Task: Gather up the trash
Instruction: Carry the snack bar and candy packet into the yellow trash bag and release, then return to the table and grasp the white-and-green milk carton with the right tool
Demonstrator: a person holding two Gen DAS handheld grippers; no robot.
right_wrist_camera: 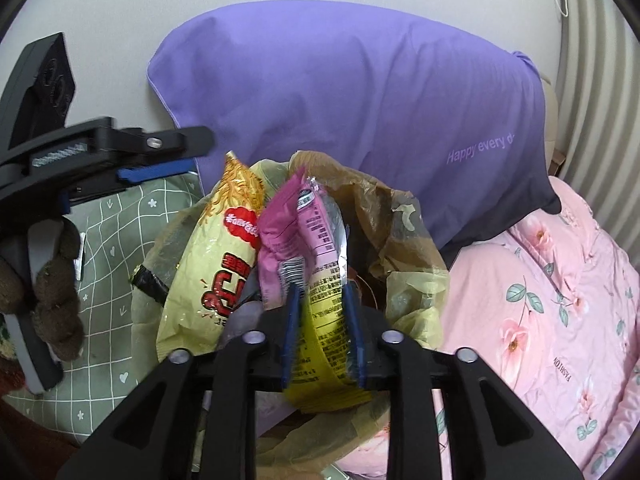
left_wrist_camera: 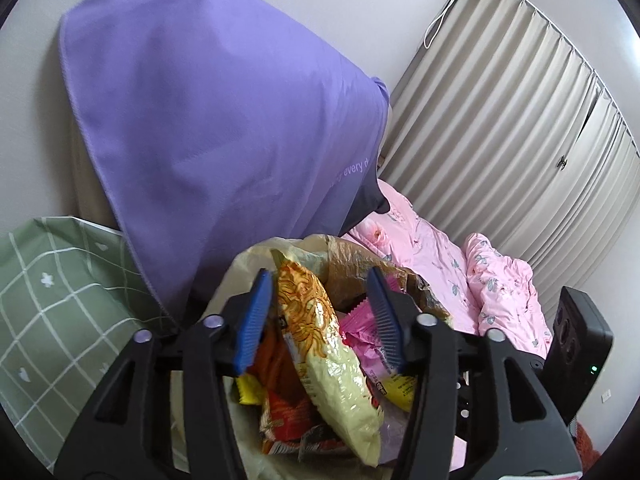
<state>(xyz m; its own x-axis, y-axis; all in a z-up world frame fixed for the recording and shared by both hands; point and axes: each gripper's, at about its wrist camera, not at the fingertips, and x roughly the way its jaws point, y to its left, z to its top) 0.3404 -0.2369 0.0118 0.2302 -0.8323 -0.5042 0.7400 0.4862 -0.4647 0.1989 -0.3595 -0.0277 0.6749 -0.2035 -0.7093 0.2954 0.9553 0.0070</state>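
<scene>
A translucent yellowish trash bag (left_wrist_camera: 352, 254) (right_wrist_camera: 404, 240) stands open on the bed, stuffed with wrappers. My left gripper (left_wrist_camera: 320, 320) hangs over its mouth, open; a yellow noodle packet (left_wrist_camera: 320, 344) (right_wrist_camera: 208, 280) rises between its blue pads, close to the left one. In the right wrist view my right gripper (right_wrist_camera: 322, 332) is open, and a yellow and pink wrapper (right_wrist_camera: 324, 320) stands loose between the pads. A magenta wrapper (right_wrist_camera: 276, 232) (left_wrist_camera: 360, 320) sticks up beside it. The left gripper (right_wrist_camera: 196, 154) also shows at the upper left, held by a hand in a brown fuzzy glove (right_wrist_camera: 52, 292).
A large purple pillow (left_wrist_camera: 220, 120) (right_wrist_camera: 360, 100) leans on the wall right behind the bag. A pink floral quilt (left_wrist_camera: 500, 280) (right_wrist_camera: 560, 300) lies to the right, a green checked cloth (left_wrist_camera: 52, 300) (right_wrist_camera: 112, 248) to the left. Pleated curtains (left_wrist_camera: 520, 120) close the far right.
</scene>
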